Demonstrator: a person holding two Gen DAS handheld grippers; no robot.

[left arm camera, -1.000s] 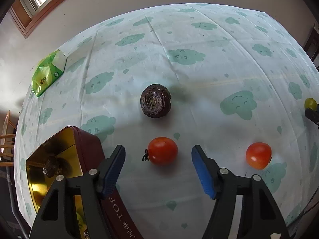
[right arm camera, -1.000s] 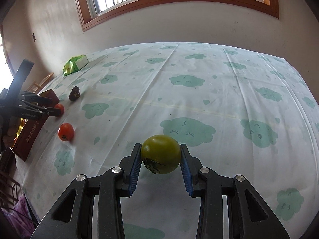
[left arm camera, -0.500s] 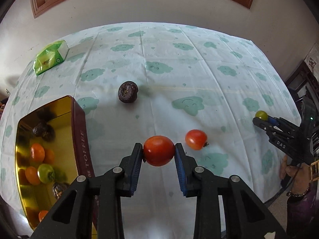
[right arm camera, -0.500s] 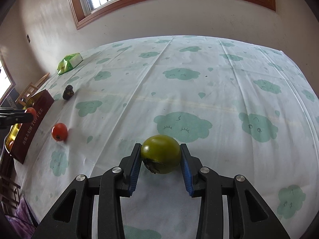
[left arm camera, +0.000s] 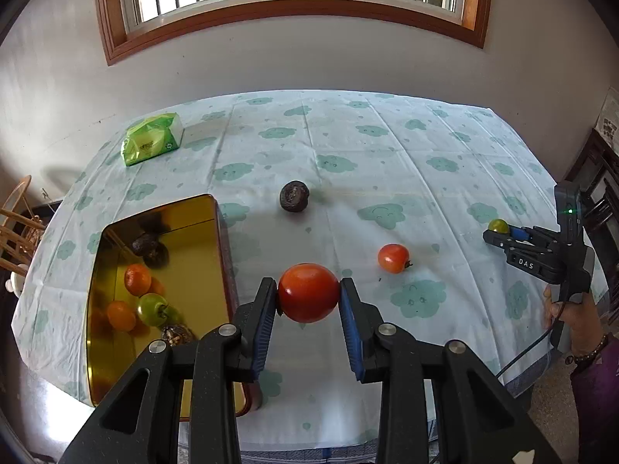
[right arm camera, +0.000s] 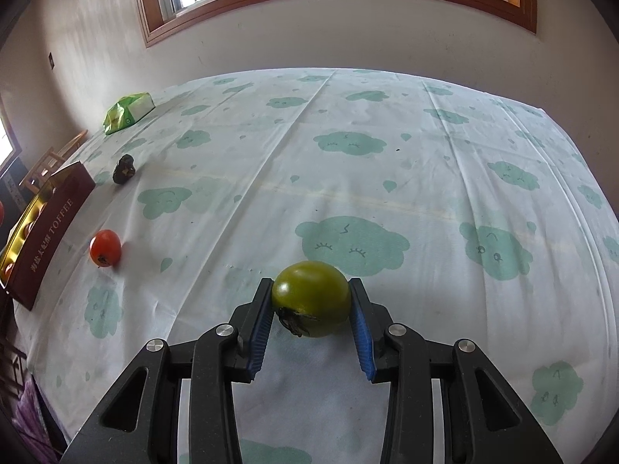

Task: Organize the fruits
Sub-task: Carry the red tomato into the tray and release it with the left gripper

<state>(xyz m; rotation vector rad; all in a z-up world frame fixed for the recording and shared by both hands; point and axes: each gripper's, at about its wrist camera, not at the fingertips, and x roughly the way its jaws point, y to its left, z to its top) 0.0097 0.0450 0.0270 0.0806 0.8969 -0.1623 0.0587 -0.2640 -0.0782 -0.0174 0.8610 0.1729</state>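
My left gripper [left arm camera: 308, 298] is shut on a red tomato [left arm camera: 308, 297] and holds it above the table, just right of the gold tin [left arm camera: 96, 309]. The tin holds oranges [left arm camera: 137, 279], a green tomato [left arm camera: 151, 309] and dark fruits. My right gripper [right arm camera: 311, 299] is shut on a green tomato [right arm camera: 311, 297] above the cloth; it also shows in the left wrist view [left arm camera: 503, 232]. A second red tomato [left arm camera: 393, 258] and a dark wrinkled fruit [left arm camera: 294, 196] lie on the tablecloth; both also show in the right wrist view, the tomato [right arm camera: 105, 248] and the dark fruit [right arm camera: 124, 169].
A green tissue pack [left arm camera: 152, 143] lies at the table's far left corner. The tin's red side [right arm camera: 50, 228] reads TOFFEE. A wooden chair [left arm camera: 17, 212] stands left of the table. A wall with a window is behind.
My left gripper closed on the red tomato and lifted it up and back, so the tin's inside came into view. My right gripper kept hold of the green tomato, shifting slightly.
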